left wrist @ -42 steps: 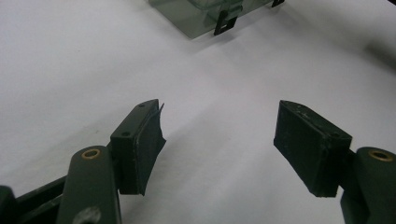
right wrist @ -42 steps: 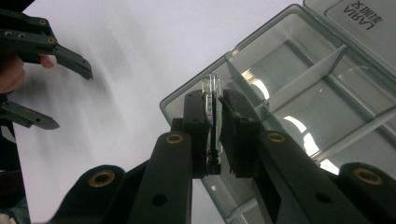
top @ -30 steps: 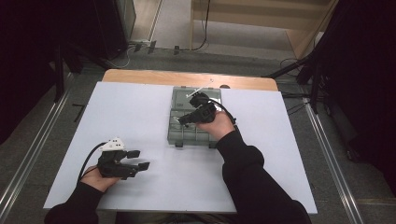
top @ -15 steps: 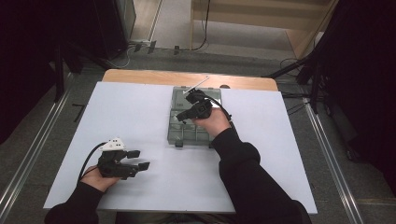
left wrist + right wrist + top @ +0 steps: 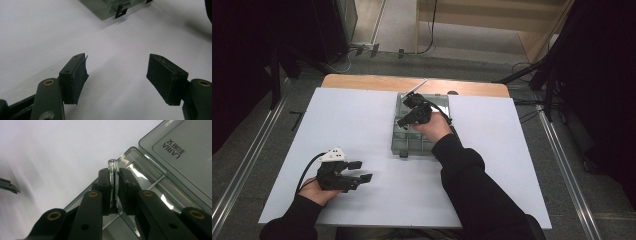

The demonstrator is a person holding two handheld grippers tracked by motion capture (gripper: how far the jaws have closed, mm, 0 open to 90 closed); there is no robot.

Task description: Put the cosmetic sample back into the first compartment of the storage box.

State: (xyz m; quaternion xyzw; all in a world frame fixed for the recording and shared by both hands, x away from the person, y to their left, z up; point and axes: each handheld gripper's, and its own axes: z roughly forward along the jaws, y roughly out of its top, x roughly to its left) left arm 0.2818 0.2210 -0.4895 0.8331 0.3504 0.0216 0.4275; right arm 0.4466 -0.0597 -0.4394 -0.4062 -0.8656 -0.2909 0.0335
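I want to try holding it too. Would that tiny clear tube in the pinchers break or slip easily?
Probably yes. The clear tube looks like thin glass or hard plastic, so a strong squeeze might crack it. It looks smooth and round, so it could slip from the right gripper or roll on the table. It seems very light.

High view looks down – both gripper views, close, share the compartment box (image 5: 414, 132)

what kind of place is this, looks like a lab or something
Probably a lab or recording studio, not a home: a white-topped table on grey carpet, black curtains at both sides, loose cables across the floor, and metal floor rails along the table.
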